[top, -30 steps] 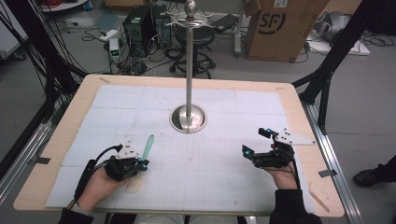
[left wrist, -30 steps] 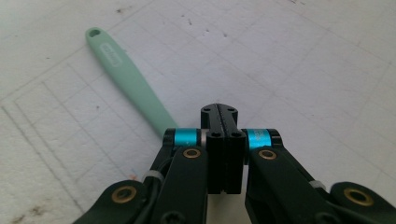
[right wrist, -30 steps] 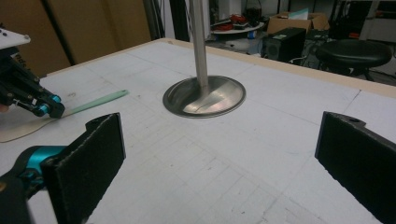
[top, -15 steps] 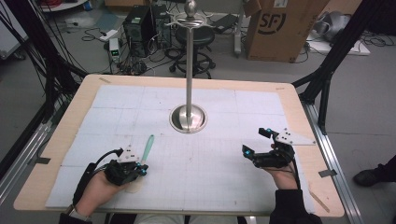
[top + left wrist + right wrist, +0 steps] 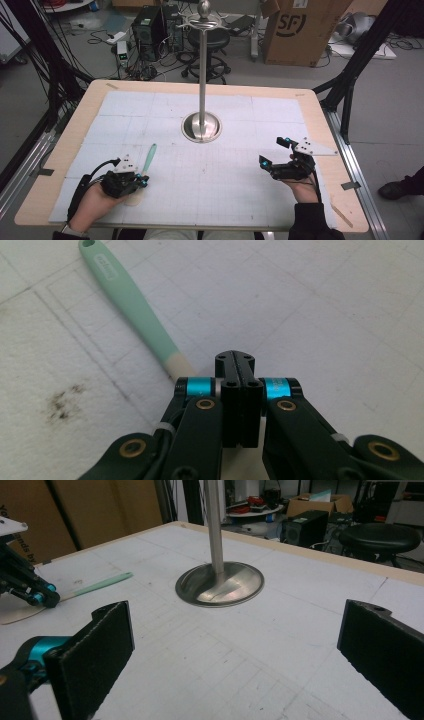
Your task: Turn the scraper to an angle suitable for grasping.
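The mint-green plastic-handled spatula with a pale wooden blade [image 5: 146,162] lies near-left on the white mat, handle pointing far, its blade end just beside the left gripper [image 5: 139,181] with jaws together, the open-jawed right gripper [image 5: 274,155] well apart.

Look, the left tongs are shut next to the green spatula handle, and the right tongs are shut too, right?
Not quite. The right tongs are wide open: the right gripper view shows their two black pads far apart with bare table between them. The rest holds: the left tongs are shut, with the green spatula handle beside them on the white mat, as the left gripper view shows.
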Demonstrator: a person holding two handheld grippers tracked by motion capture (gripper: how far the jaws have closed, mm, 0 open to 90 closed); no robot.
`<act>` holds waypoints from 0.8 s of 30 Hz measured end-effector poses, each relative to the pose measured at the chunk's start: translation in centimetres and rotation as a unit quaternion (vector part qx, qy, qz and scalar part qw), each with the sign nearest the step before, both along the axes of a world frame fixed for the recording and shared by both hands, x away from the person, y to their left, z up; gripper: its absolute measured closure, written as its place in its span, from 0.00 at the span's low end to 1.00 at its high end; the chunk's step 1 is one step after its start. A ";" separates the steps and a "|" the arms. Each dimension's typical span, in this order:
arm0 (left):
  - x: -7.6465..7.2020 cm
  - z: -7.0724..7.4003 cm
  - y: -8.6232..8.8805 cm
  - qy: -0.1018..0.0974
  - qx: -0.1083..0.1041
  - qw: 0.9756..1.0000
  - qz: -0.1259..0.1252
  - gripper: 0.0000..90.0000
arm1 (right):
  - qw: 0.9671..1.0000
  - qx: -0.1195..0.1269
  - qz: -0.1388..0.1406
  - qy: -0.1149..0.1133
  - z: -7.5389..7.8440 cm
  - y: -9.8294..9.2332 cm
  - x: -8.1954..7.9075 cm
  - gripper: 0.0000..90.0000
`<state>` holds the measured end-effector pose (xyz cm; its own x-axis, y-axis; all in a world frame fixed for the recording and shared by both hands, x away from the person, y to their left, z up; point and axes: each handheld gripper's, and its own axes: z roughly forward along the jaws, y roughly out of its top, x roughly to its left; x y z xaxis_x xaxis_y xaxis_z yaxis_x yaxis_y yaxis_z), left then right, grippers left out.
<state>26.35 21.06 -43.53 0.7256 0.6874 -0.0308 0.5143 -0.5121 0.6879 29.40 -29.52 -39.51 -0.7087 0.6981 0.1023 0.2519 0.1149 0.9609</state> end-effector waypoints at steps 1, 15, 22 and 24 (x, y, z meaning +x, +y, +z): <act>0.1 0.0 0.5 0.003 -0.004 1.000 0.004 1.00 | 1.000 0.000 -0.001 0.000 0.0 0.0 0.0 0.01; 0.0 0.0 4.0 0.014 -0.011 0.999 0.026 1.00 | 1.000 0.000 -0.002 0.002 0.0 0.0 0.0 0.01; 0.6 0.5 4.4 0.005 -0.043 0.998 0.043 1.00 | 1.000 0.000 -0.002 0.002 0.0 0.0 0.0 0.01; 0.8 0.8 4.6 -0.001 -0.045 0.998 0.053 1.00 | 1.000 -0.001 -0.002 0.001 0.0 0.0 0.0 0.01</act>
